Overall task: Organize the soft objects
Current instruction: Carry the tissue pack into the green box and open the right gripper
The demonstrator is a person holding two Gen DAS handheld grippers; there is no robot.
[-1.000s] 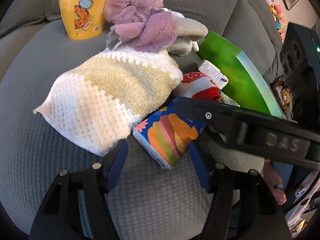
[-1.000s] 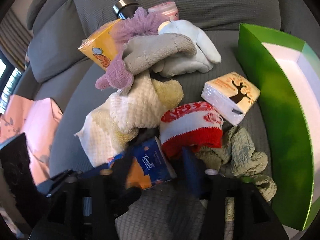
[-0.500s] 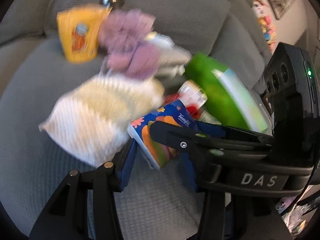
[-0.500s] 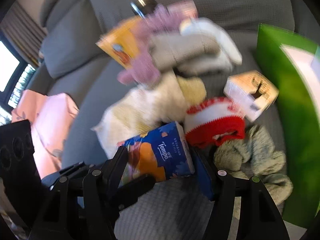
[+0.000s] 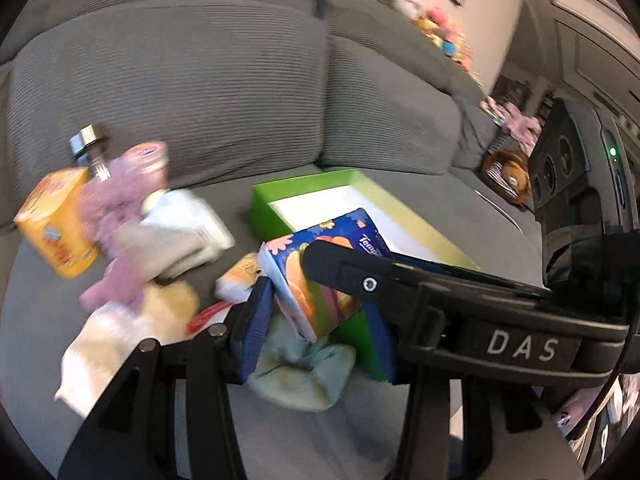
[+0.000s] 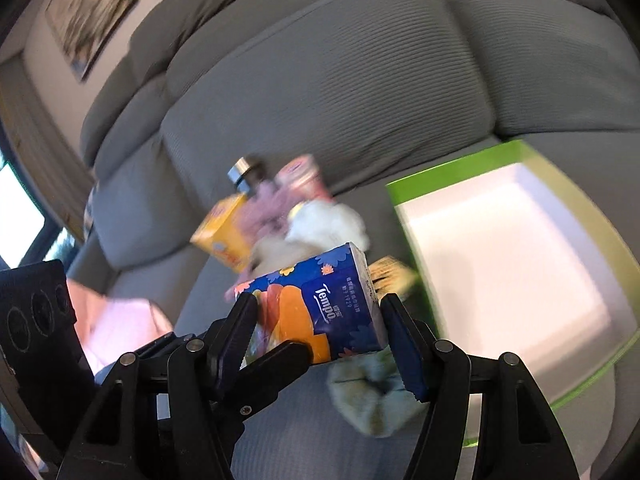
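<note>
A blue flowered tissue pack (image 5: 312,276) hangs in the air above the sofa seat, held from two sides. My left gripper (image 5: 316,324) is shut on its lower end, and my right gripper (image 6: 320,324) is shut across its width (image 6: 332,308). The right gripper's black arm (image 5: 440,300) crosses the left wrist view. An open green box (image 5: 300,190) with a white inside lies on the seat just behind and right of the pack (image 6: 460,168). A pale green cloth (image 5: 304,376) lies crumpled under the pack.
Left of the box sits a blurred pile: a yellow packet (image 5: 56,228), a purple cloth (image 5: 116,216), a white knitted cloth (image 5: 112,340), a steel-capped bottle (image 5: 90,146) and a small tissue pack (image 5: 240,280). Grey sofa cushions (image 5: 200,80) rise behind.
Both grippers have risen with the tissue pack, lifting it off the seat and toward the green box. The left jaws closed onto the pack. The pile now lies lower and farther off.
</note>
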